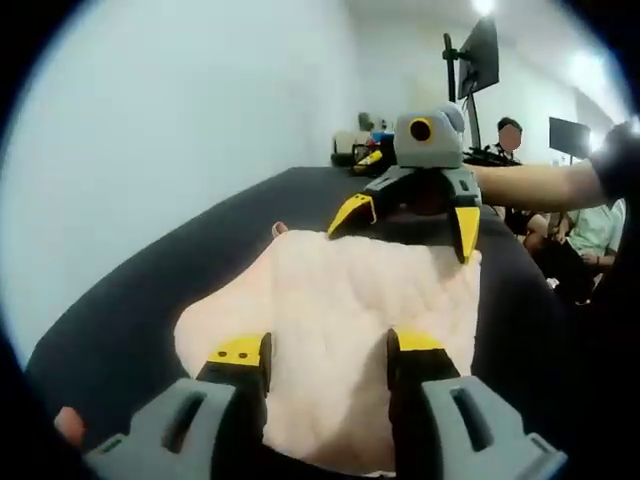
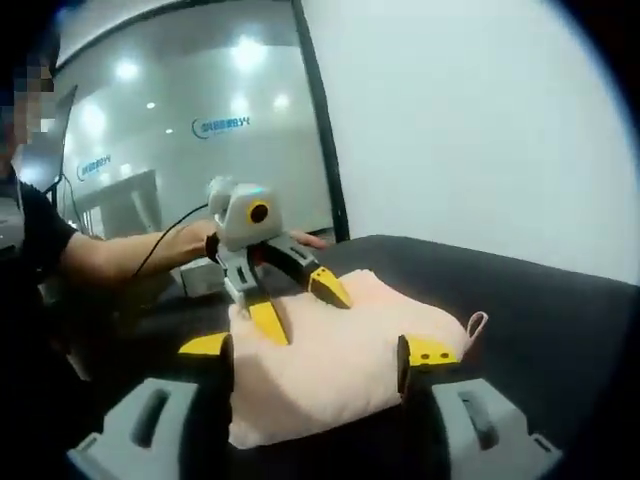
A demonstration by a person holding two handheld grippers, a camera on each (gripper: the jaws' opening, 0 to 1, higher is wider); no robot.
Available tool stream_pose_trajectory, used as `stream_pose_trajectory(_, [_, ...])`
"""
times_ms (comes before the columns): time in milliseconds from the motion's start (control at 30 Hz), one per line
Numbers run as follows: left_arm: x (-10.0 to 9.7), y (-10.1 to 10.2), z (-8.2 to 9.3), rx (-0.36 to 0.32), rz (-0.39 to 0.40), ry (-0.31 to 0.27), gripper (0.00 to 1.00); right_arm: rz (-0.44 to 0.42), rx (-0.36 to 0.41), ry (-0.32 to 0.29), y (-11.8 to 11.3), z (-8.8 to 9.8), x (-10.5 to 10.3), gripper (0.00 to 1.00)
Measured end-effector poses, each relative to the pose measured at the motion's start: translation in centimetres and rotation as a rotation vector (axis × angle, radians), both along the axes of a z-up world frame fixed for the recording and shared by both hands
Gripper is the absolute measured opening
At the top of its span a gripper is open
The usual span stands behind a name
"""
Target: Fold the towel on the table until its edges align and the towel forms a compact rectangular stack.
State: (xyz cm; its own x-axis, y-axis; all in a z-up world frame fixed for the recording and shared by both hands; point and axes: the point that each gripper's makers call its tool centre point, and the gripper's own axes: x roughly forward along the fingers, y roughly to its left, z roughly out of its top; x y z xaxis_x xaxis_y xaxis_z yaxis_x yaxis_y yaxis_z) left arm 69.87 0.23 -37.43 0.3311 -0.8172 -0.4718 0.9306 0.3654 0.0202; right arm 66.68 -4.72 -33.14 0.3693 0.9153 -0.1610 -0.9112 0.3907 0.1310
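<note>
**Two open grippers face each other across a bunched pink towel**

The dark table [image 1: 150, 270] spreads widest in both views, its matte top curving under a plain white wall [image 1: 180, 100]; in the right gripper view the same table [image 2: 560, 300] runs toward a glass partition [image 2: 200, 110] carrying reflected ceiling lights.

On the table lies the towel [image 1: 350, 330], pale pink and fluffy, gathered into a thick, roughly rectangular heap whose edges are rounded and uneven. It sits between the two grippers. From the right gripper view the towel [image 2: 340, 360] shows a small hanging loop [image 2: 475, 322] poking out at one corner, resting against the tabletop.

The left gripper [image 1: 328, 355] stands at the near edge of the towel, its grey jaws with yellow tips spread wide apart over the cloth, gripping nothing. Seen from the other side, the left gripper [image 2: 298, 305] points its yellow tips down onto the towel's far edge, touching or just above it; I cannot tell which.

The right gripper [image 2: 318, 352] likewise holds its jaws wide apart over the towel with nothing clamped between them. In the left gripper view the right gripper [image 1: 412, 228] hovers at the towel's far edge, tips splayed.

Behind it, a monitor [image 1: 478, 55] stands on an arm, with people seated nearby.

No containers appear on the table.
</note>
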Motion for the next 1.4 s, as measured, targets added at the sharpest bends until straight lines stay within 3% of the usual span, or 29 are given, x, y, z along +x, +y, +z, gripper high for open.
stream_pose_trajectory(100, [0.1, 0.0, -0.4, -0.024, 0.002, -0.036, 0.46, -0.011, -0.032, -0.028, 0.3, -1.0, 0.8, 0.74])
stream_pose_trajectory(300, [-0.4, 0.9, -0.8, -0.08, 0.077, 0.006, 0.46, 0.014, -0.05, -0.036, 1.5, -2.2, 0.7, 0.75])
stream_pose_trajectory(400, [-0.1, 0.8, -1.2, -0.156, 0.132, 0.014, 0.45, 0.018, -0.069, 0.004, 1.8, -3.6, 0.9, 0.72])
stream_pose_trajectory(467, [-1.5, 1.2, -0.7, -0.211, 0.157, 0.003, 0.44, 0.012, -0.06, 0.028, 1.6, -4.1, 0.8, 0.71])
stream_pose_trajectory(567, [-0.1, 2.1, -1.0, -0.245, 0.141, 0.012, 0.43, 0.023, -0.012, 0.039, 1.3, -3.9, 0.5, 0.7])
stream_pose_trajectory(633, [-0.3, 2.0, -0.8, -0.234, 0.115, 0.025, 0.42, 0.025, 0.016, 0.057, 0.6, -3.6, 0.2, 0.67])
stream_pose_trajectory(767, [0.1, 2.9, -0.3, -0.25, 0.059, 0.053, 0.42, 0.04, 0.008, 0.044, 0.7, -3.5, -0.5, 0.66])
stream_pose_trajectory(833, [0.5, 4.0, 0.8, -0.257, 0.103, 0.075, 0.39, 0.047, 0.021, 0.037, 0.4, -2.7, -0.6, 0.67])
stream_pose_trajectory(867, [0.9, 4.5, 2.4, -0.292, 0.119, 0.018, 0.32, 0.053, 0.039, 0.017, 0.0, -1.8, -0.1, 0.68])
stream_pose_trajectory(900, [0.7, 4.3, 5.5, -0.408, 0.138, -0.047, 0.25, 0.038, 0.086, 0.0, -0.1, -0.5, 0.1, 0.66])
stream_pose_trajectory(933, [0.2, 4.0, 8.8, -0.551, 0.125, -0.061, 0.23, 0.033, 0.124, -0.013, -0.2, 0.8, 0.0, 0.59])
stream_pose_trajectory(967, [0.0, 3.8, 12.0, -0.697, 0.108, -0.054, 0.23, 0.016, 0.162, -0.034, -0.3, 2.1, 0.1, 0.44])
stream_pose_trajectory(1000, [-0.4, 3.3, 12.7, -0.724, 0.082, -0.047, 0.25, 0.0, 0.163, -0.054, -0.4, 2.5, 0.7, 0.34])
stream_pose_trajectory(1033, [-0.9, 2.2, 12.7, -0.676, 0.044, -0.096, 0.28, -0.01, 0.153, -0.056, -0.1, 2.7, 0.8, 0.29])
stream_pose_trajectory(1067, [-1.1, 1.2, 11.8, -0.593, 0.019, -0.15, 0.32, -0.02, 0.143, -0.065, 0.2, 2.8, 1.4, 0.3])
stream_pose_trajectory(1133, [-0.1, -0.1, 7.4, -0.373, 0.015, -0.166, 0.32, -0.018, 0.129, -0.026, 1.1, 2.0, 1.9, 0.34])
stream_pose_trajectory(1167, [0.1, -0.7, 5.7, -0.307, 0.026, -0.176, 0.28, -0.051, 0.085, -0.014, 1.3, 1.0, 2.3, 0.34])
stream_pose_trajectory(1233, [0.8, -0.8, 3.9, -0.289, 0.128, -0.134, 0.25, -0.12, 0.021, 0.0, 2.1, -0.6, 2.7, 0.32])
stream_pose_trajectory(1300, [0.8, -0.8, 3.7, -0.351, 0.248, -0.074, 0.19, -0.172, 0.011, 0.0, 2.2, -1.3, 2.7, 0.28])
stream_pose_trajectory(1367, [0.1, -0.3, 0.8, -0.191, 0.293, -0.105, 0.14, -0.236, -0.03, 0.012, 1.9, -2.8, 3.6, 0.25])
stream_pose_trajectory(1400, [0.1, 0.0, -0.3, -0.147, 0.315, -0.112, 0.14, -0.224, -0.014, 0.013, 2.2, -3.1, 3.5, 0.24])
